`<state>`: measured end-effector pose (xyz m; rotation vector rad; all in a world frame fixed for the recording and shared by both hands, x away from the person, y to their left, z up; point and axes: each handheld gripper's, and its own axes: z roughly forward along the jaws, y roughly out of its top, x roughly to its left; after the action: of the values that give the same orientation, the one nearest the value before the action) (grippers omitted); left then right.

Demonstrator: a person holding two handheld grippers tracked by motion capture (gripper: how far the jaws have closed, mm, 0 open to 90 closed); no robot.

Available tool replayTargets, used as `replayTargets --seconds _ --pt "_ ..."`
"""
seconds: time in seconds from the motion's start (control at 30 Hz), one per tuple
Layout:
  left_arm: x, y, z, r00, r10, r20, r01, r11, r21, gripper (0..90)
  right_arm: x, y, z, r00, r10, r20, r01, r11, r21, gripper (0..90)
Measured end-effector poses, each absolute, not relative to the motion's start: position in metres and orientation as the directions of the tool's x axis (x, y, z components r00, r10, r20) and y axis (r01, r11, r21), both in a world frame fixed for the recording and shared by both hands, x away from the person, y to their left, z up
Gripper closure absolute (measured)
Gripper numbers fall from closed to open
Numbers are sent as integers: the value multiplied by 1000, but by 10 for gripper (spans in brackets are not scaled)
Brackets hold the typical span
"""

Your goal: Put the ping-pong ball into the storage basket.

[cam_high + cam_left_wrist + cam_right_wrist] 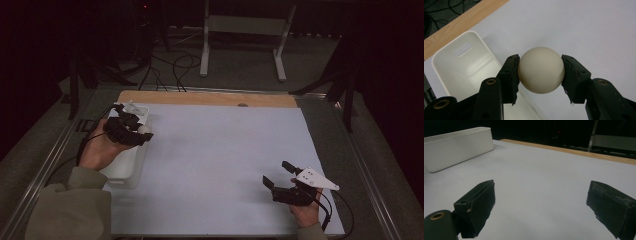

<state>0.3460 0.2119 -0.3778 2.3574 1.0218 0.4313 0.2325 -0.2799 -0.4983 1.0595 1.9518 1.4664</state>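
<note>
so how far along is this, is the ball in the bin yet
Done: the left gripper is shut on the cream ball. In hand: the ball hangs by the long edge of the white bin, not inside. Left: release it, if the bin or the pale mat is the goal. The right gripper is open, holding nothing.

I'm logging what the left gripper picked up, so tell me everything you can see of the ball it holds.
The ball is a smooth, matte, cream-white sphere, plain and unmarked, plastic by its look. The left gripper is shut on it, one black pad pressing each side, so it hangs clear of the table. It sits at the edge of the open white bin, just beside its rim, over the pale table cover.
</note>
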Motion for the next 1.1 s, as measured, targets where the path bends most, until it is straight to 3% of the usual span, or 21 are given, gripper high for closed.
replayTargets --seconds 1.1 --pt "346 239 -380 626 773 104 595 -559 577 514 233 -281 -498 -589 804 74 294 129 947 81"
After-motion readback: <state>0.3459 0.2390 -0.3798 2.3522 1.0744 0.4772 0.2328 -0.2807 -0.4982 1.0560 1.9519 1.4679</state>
